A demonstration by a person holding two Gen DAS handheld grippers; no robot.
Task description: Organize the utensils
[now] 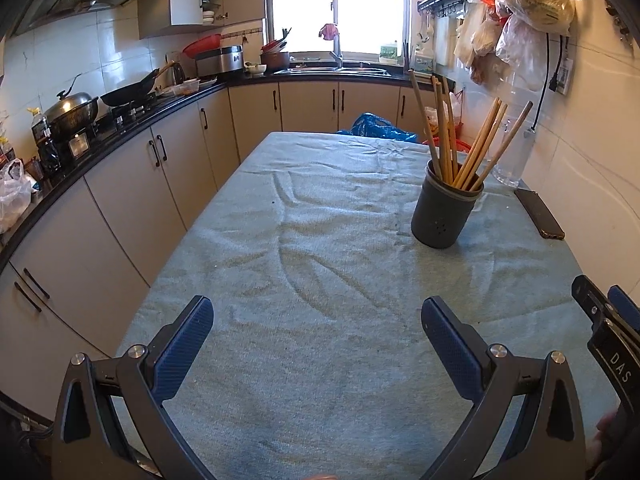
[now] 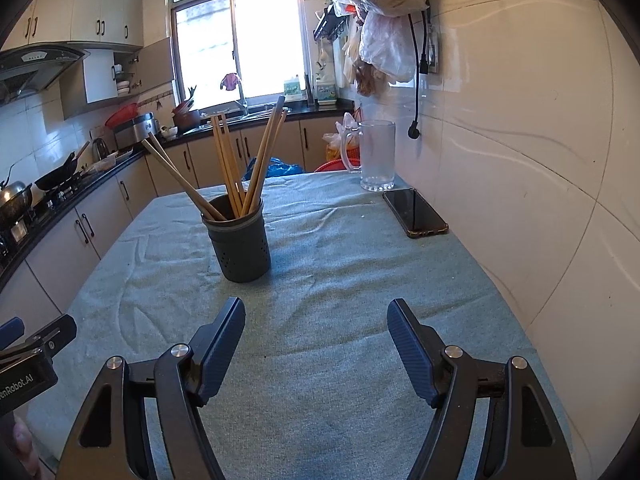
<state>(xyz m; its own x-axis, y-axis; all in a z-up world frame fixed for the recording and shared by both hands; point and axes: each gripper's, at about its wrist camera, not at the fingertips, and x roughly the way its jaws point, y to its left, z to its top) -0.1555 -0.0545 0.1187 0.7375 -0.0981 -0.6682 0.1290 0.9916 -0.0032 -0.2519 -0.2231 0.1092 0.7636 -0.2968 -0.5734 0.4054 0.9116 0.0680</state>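
Both grippers sit low at the near edge of the table, jaws spread wide, nothing between them. Left gripper (image 1: 317, 322) hovers over bare cloth, blue ribbed pads (image 1: 182, 348) facing inward. Right gripper (image 2: 316, 320) same pose, pads (image 2: 412, 354) apart, empty. Each one shows at the edge of the other's view, so they are side by side, near but not touching.

Table is covered with a wrinkled grey-green tablecloth (image 1: 320, 240). Dark perforated utensil holder (image 2: 238, 240) stands upright on the cloth, ahead of the right gripper and slightly left of it; from the left wrist view it is far-right (image 1: 444, 212). Wooden chopsticks (image 2: 236, 164) stand in it, fanned out, leaning against the rim in different directions. No chopsticks lying loose on the cloth in either view.

Black smartphone (image 2: 414, 213) lies flat on the cloth at the right side, near the tiled wall, well apart from the holder. Clear glass mug (image 2: 376, 156) stands upright just beyond the phone at the far right corner. Plastic bags (image 2: 380, 8) hang on the wall above it. Blue plastic bag (image 1: 378, 128) shows past the far table edge. Left side: counter with a wok (image 1: 128, 92) on the stove, lidded pot (image 1: 74, 108) nearer. Sink (image 1: 336, 70) under the window at the far end.
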